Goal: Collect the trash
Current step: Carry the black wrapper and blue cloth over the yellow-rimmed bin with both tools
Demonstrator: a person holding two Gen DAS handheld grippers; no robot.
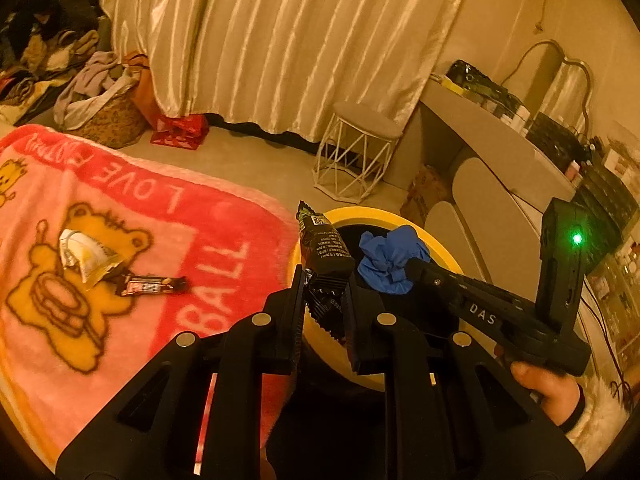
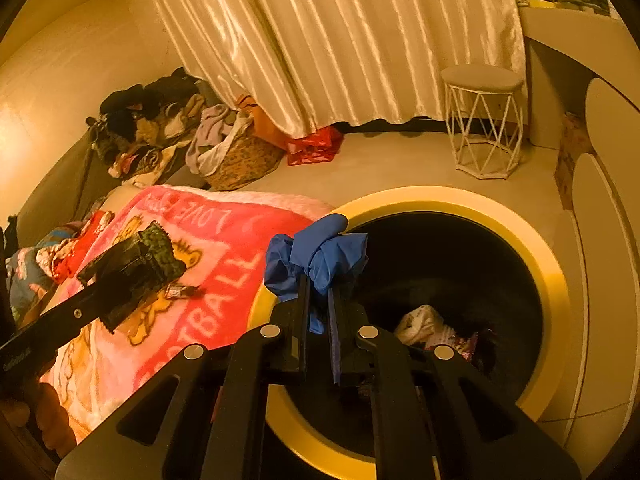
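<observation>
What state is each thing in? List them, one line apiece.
left gripper: shut on the dark wrapper, at the bin's rim.
right gripper: shut on the blue glove, over the bin.
yellow-rimmed bin: open, some trash inside.
candy bar wrapper: lying on the pink blanket, uncollected.
crumpled white wrapper: lying on the blanket, uncollected.

Crumpled blue glove (image 2: 320,258), dark wrapper (image 1: 326,258)
</observation>
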